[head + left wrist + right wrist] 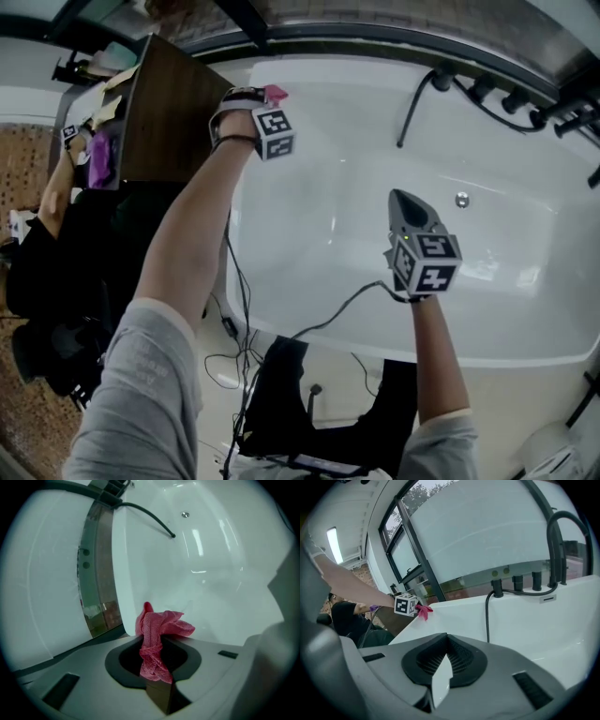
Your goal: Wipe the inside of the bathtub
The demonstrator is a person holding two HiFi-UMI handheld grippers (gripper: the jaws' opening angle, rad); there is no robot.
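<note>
The white bathtub fills the head view, its basin also showing in the left gripper view. A crumpled pink cloth is pinched in my left gripper, which is shut on it. That left gripper sits at the tub's far left rim corner, the pink cloth poking out past it. My right gripper hovers over the middle of the basin; its jaws are shut with nothing between them. From the right gripper view the left gripper's marker cube and cloth appear on the rim.
A black hose hangs into the tub from taps on the far rim; a small metal knob sits on the tub wall. A brown board and a seated person are left of the tub. Cables trail on the floor.
</note>
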